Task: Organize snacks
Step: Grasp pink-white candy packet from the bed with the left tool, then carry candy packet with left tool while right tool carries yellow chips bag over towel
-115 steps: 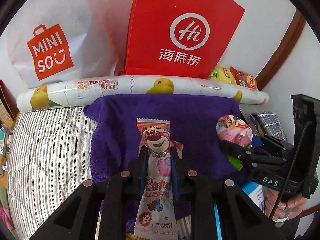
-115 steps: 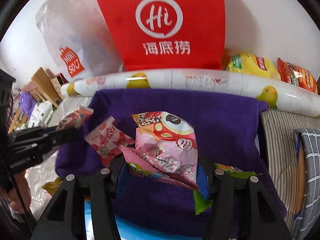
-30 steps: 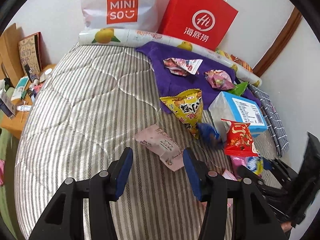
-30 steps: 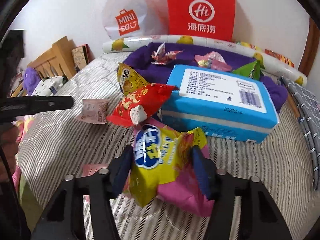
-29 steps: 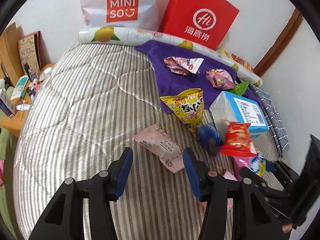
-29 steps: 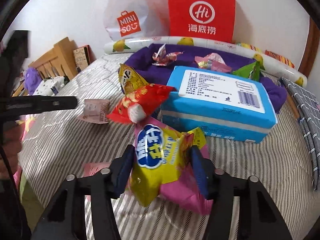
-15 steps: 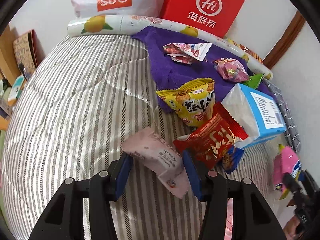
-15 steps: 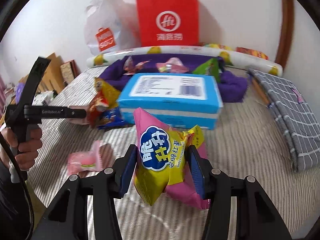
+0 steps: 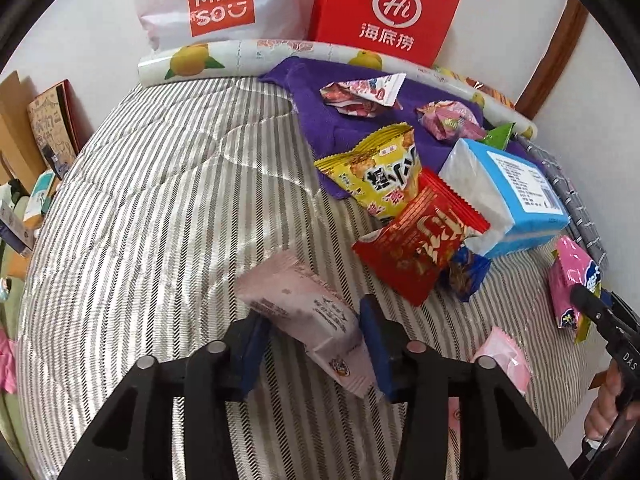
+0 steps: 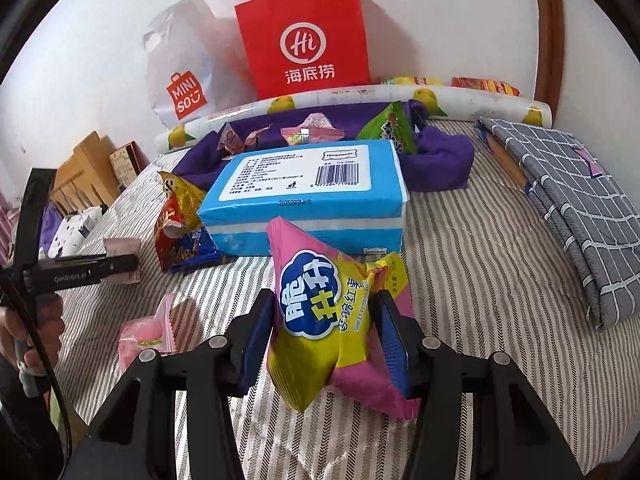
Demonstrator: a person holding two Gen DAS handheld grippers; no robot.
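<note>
A pale pink snack packet [image 9: 304,312] lies slantwise on the striped bed between the blue pads of my left gripper [image 9: 314,332]. Its jaws are closing, with the pads at the packet's edges, and the packet still rests on the bed. My right gripper [image 10: 326,312] is shut on a puffy pink-and-yellow chip bag [image 10: 328,312] and holds it above the bed in front of the blue tissue pack [image 10: 308,188]. In the left wrist view that bag [image 9: 568,280] and the right gripper [image 9: 592,308] show at the far right. The left gripper [image 10: 128,268] appears at the left edge of the right wrist view.
A red bag [image 9: 420,244], a yellow bag [image 9: 380,176] and a small blue packet [image 9: 466,272] lean by the tissue pack. A purple cloth [image 9: 316,120] holds several snacks. A small pink packet [image 9: 504,356] lies nearby. Red [image 10: 304,36] and white [image 10: 180,68] shopping bags stand behind a lemon-print roll [image 10: 472,100]. Grey checked fabric [image 10: 568,200] lies right.
My left gripper came down over the pale pink packet and its jaws narrowed. My right gripper drew the pink-and-yellow bag back from the pile, and the red bag settled against the tissue pack.
</note>
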